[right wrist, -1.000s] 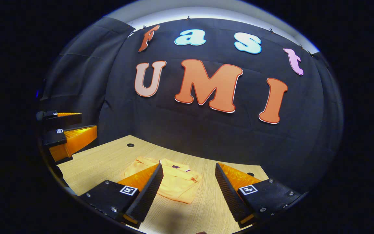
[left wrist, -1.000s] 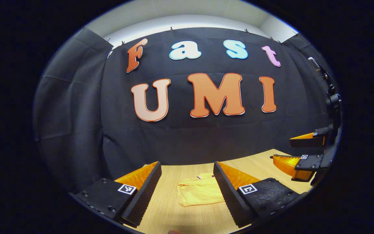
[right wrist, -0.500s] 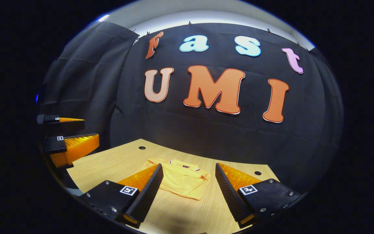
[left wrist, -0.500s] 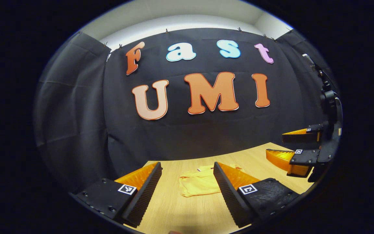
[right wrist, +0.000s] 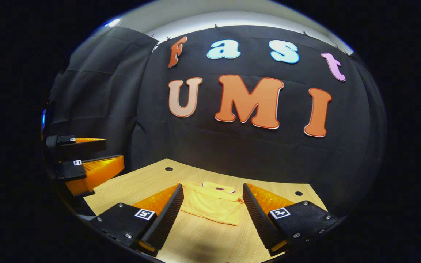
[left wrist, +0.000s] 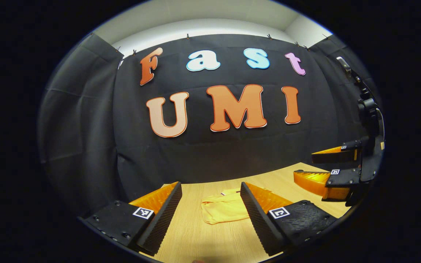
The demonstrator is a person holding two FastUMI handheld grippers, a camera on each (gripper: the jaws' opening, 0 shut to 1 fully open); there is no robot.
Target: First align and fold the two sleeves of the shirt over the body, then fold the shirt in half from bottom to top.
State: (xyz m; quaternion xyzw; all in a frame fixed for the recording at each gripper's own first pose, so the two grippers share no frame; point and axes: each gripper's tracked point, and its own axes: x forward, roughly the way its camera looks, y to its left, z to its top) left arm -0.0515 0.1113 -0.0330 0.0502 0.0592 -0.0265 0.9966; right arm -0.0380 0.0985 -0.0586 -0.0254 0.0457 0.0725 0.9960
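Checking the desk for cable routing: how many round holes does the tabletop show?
2, both in the right gripper view: one hole at the far left, one hole at the far right. The shirt may hide others.

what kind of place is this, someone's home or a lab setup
Most likely a staged recording booth, not a home: black cloth clipped up as walls, a bare wooden table with cable holes, and one yellow shirt lying on it. Both the left claw and the right claw hover open above the table.

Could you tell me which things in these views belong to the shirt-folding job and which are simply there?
Belonging to the job:
yellow shirt, lying folded on the table
left gripper, open
right gripper, open

Simply there:
wooden table
two round holes in the tabletop
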